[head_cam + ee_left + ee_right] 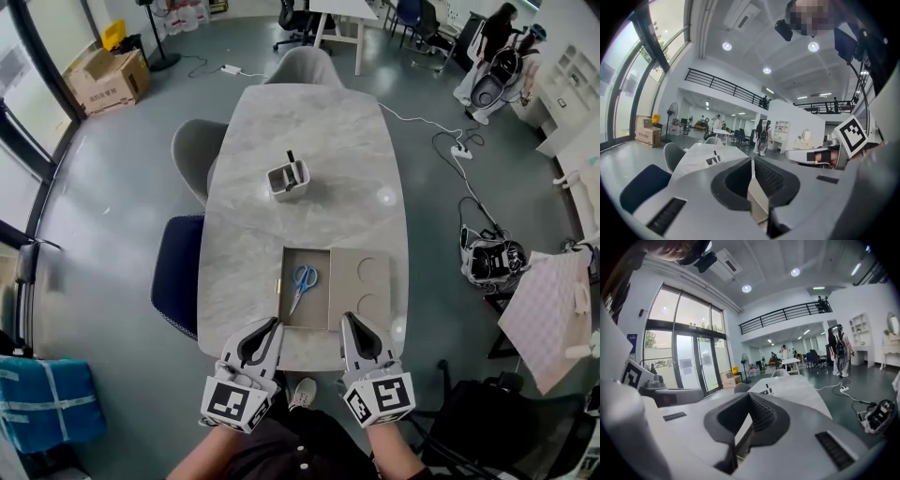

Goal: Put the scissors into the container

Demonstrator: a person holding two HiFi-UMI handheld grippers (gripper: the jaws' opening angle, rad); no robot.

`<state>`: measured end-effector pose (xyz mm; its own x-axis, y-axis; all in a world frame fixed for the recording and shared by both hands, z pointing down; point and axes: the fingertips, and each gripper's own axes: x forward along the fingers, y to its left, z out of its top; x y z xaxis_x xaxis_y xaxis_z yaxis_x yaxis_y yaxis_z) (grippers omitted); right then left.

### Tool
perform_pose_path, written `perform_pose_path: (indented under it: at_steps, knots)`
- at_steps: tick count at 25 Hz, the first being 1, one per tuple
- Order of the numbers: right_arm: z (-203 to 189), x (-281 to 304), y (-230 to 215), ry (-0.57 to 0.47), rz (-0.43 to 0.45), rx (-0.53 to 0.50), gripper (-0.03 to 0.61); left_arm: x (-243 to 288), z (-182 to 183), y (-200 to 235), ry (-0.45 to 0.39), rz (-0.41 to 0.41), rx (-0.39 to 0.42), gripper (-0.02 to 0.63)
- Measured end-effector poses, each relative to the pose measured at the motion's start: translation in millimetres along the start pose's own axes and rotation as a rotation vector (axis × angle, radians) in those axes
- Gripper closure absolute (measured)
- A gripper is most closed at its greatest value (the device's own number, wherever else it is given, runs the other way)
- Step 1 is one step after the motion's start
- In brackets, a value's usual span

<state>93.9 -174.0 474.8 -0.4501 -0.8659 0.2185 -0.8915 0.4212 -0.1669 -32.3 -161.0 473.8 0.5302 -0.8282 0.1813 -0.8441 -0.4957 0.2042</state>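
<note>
Blue-handled scissors [303,281] lie in a shallow brown cardboard tray [314,311] near the front of the marble table [328,131]. A small white container [288,180] with dark items standing in it sits at mid-table; it also shows far off as the container [712,159] in the left gripper view and the container [767,391] in the right gripper view. My left gripper [277,323] and right gripper [346,319] hover at the table's near edge, just short of the tray. Both are shut with nothing between the jaws, as with the left gripper [751,161] and right gripper [750,395] in their own views.
The tray's flat lid [361,286] with two round cut-outs lies to the right of the scissors. A blue chair [176,272] and a grey chair [192,155] stand along the table's left side, another grey chair [305,66] at the far end. Cables and bags lie on the floor at right.
</note>
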Motion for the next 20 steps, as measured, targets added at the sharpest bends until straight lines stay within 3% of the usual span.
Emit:
perform_pose_path:
  at_steps: [8,20]
  knots:
    - [30.3,-52.5,2.6,-0.121,-0.072,-0.035,0.581,-34.9,27.2,-19.4,-0.080,0.024,0.055,0.583]
    - [47.2,-92.8,15.8,-0.183,-0.068,-0.030,0.581,-75.5,54.7,-41.4,-0.172,0.068,0.086,0.583]
